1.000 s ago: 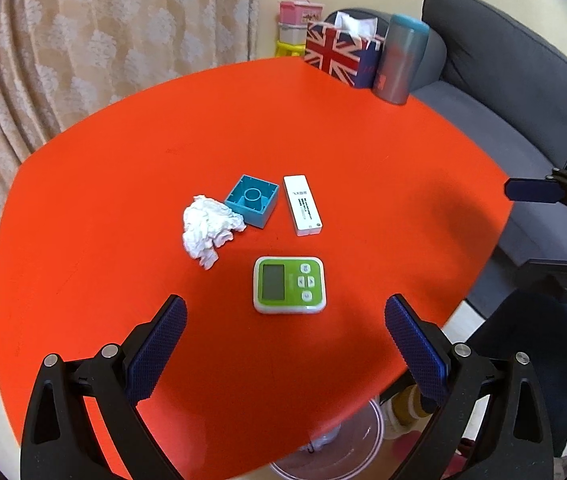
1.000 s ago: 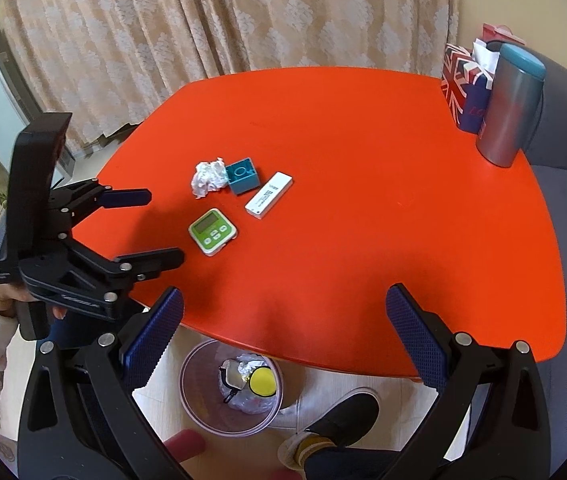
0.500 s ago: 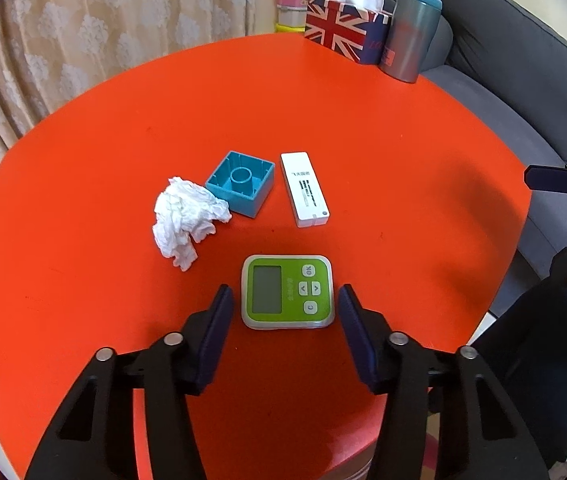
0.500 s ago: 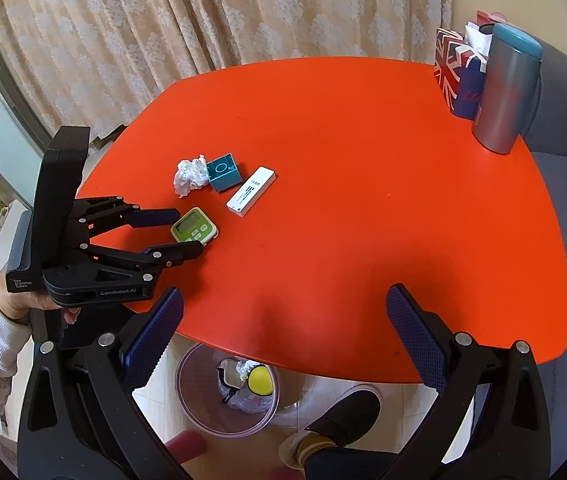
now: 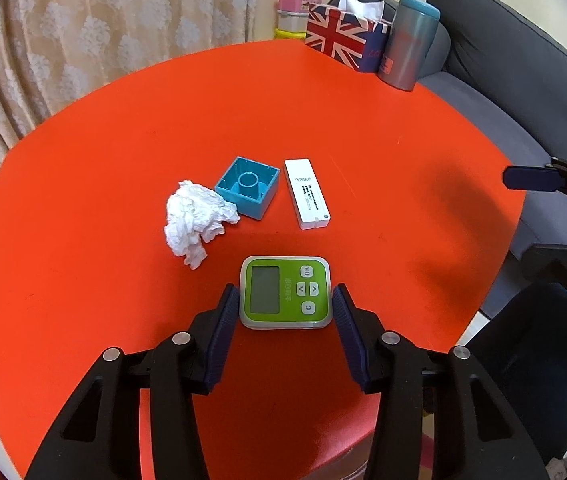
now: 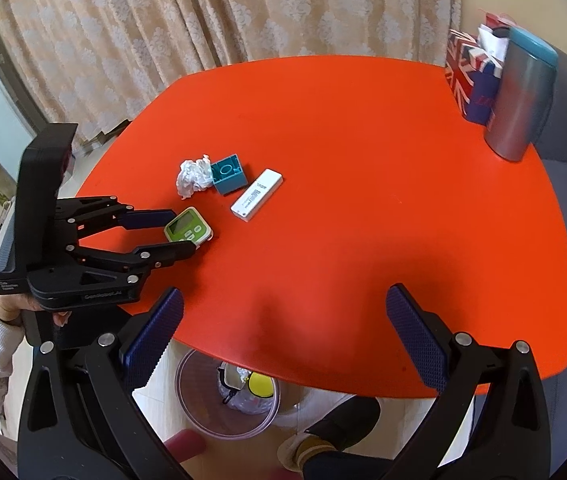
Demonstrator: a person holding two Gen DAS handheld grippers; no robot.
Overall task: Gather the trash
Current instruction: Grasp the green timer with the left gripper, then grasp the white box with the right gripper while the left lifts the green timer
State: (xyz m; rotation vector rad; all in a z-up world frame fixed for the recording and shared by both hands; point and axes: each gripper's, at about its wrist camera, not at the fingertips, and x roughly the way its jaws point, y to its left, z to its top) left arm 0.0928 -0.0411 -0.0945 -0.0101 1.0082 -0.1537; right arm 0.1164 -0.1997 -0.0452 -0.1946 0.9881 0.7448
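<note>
A crumpled white tissue (image 5: pixel 195 220) lies on the red table (image 5: pixel 123 128), touching a blue plastic box (image 5: pixel 248 186); a white test cassette (image 5: pixel 306 198) lies to the right. A green timer (image 5: pixel 285 297) sits between the pads of my left gripper (image 5: pixel 285 309), which touch or nearly touch its sides on the table. The right wrist view shows the same: left gripper (image 6: pixel 175 236) around the timer (image 6: pixel 188 229), tissue (image 6: pixel 193 174) beyond. My right gripper (image 6: pixel 283 332) is open and empty over the table's near edge.
A clear trash bin (image 6: pixel 229 394) with some rubbish stands on the floor under the near table edge. A Union Jack tissue box (image 5: pixel 341 40) and grey tumbler (image 5: pixel 407 44) stand at the far corner. A grey sofa (image 5: pixel 523 80) is at the right.
My left gripper has moved forward and down to the green timer and narrowed its jaws around it. The right gripper has barely moved.
</note>
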